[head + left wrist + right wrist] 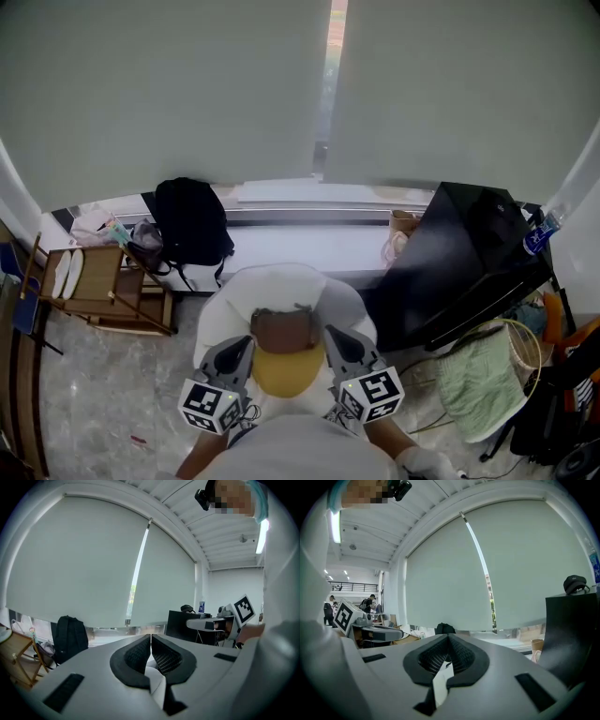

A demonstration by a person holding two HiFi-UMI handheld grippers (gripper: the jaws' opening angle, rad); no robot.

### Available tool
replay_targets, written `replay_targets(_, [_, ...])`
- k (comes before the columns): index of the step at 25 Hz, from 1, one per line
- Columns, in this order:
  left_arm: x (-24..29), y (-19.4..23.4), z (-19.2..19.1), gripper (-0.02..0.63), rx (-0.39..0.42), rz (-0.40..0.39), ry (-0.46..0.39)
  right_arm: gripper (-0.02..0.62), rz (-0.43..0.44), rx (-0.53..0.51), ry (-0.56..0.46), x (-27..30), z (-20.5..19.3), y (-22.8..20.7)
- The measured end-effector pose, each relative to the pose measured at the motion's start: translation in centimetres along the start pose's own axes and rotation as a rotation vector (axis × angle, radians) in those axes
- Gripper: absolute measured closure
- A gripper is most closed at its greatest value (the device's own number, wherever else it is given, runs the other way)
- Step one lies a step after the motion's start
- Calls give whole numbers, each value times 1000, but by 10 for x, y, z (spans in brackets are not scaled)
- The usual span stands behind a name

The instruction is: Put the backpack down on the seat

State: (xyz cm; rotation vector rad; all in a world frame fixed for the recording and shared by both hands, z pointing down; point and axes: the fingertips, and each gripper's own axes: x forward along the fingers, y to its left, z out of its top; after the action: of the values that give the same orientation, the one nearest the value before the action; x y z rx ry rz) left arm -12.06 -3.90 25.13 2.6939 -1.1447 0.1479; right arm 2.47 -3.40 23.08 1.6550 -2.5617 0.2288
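Since both grippers are clamped tight, the trick here is all in the carry and the set-down, imo. From where I'm standing, the left gripper [239, 345] and the right gripper [330, 336] are each pinched shut on a bit of white that looks like a strap [157, 681]. They sit one on either side of the white backpack [281, 295], the one with the brown patch and the yellow pocket. It hangs between them right in front of the person, on the near side of the room. I take the seat to be the long pale window ledge [309, 246] along the far wall, and the bag is well short of it. So hold both grips level with each other so the bag doesn't tip. Carry it toward the far wall, high enough to clear the ledge's front edge, and aim for the bare stretch in the middle. There's a black backpack [192, 225] parked at the left end of the ledge, a big black panel [459, 262] leaning in from the right, and a wooden rack [103, 291] on the floor at the left. Drifting either way means a bump. Let the bottom land flat and take the weight before unclamping, otherwise I'd guess it flops forward off the edge. It's a soft bag, so expect some sag.
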Motion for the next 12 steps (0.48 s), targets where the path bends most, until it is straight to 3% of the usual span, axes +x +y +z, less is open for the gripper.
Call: replay_targets(12, [6, 0, 2, 571, 6, -24, -4, 566, -34, -12, 20, 0, 1, -3])
